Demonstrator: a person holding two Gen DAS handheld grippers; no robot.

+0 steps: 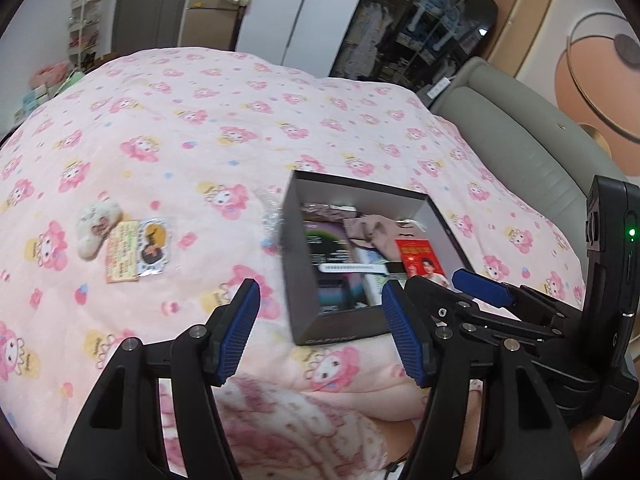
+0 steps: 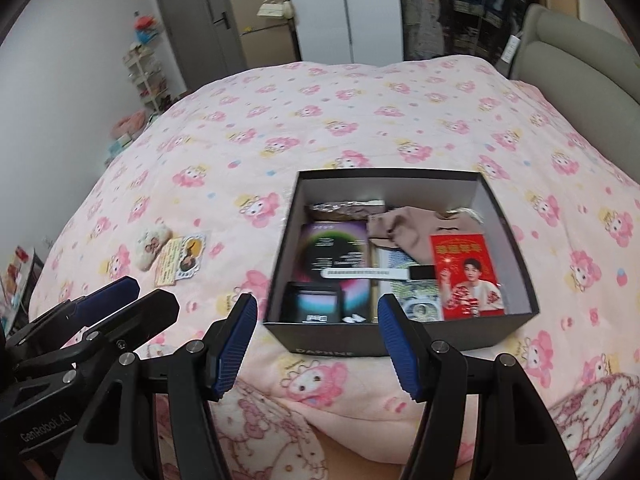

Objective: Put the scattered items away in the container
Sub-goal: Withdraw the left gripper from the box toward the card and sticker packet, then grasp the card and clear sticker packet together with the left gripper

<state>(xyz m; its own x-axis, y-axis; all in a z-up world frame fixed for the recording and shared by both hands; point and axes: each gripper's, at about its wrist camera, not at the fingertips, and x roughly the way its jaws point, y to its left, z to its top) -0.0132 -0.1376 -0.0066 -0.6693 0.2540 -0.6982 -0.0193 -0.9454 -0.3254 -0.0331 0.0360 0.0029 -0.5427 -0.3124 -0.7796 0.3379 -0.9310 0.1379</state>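
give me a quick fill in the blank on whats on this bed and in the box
The black box on the pink blanket has no ____ on it.
The red card lies ____ the box.
The fluffy white toy and sticker card lie ____ the box.
Both grippers, left and right, are ____.

Missing words: lid; inside; outside; open

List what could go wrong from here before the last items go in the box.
1. The flat card lies flush on the soft blanket; fingers may snag fabric or slide over it.
2. The fluffy clip touches the card, so grabbing one may drag the other.
3. The box may tip if its wall is bumped.
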